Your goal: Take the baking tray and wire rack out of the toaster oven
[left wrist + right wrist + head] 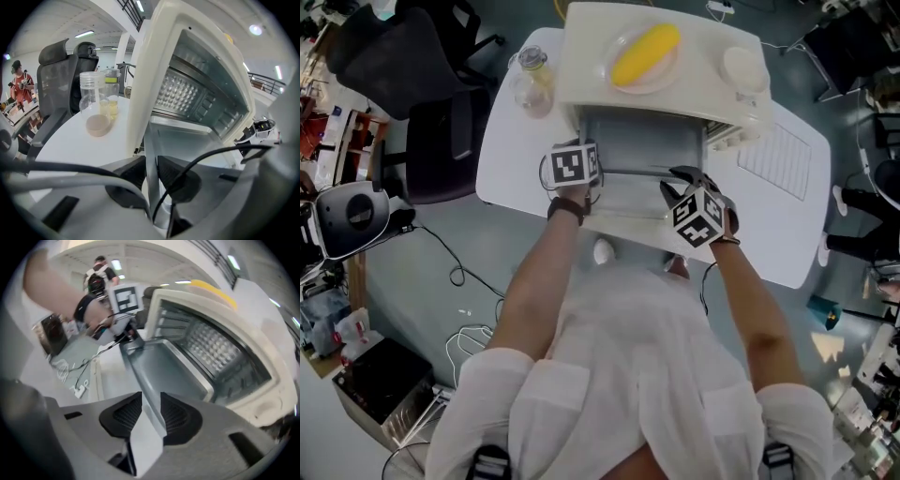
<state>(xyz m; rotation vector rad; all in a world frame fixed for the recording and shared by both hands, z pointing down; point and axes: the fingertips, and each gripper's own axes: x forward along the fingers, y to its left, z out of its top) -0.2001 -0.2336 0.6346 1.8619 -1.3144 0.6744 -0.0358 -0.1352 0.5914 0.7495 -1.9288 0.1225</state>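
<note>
metal: one tray (164, 366), two tongs (151, 165) (151, 403).

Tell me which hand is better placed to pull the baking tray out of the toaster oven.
Left. The left gripper pinches the baking tray by its front rim; the right gripper straddles that rim with fingers apart, seemingly not pressing, so it would have to close first.

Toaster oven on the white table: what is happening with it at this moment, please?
A person is taking the baking tray out of the open toaster oven with two hand-held grippers. The left hand-held gripper is clamped on the tray's left rim. The right hand-held gripper has the opposite rim between its jaws, but they stand slightly apart and seem not to press. The tray is partly out. I cannot make out the wire rack.
</note>
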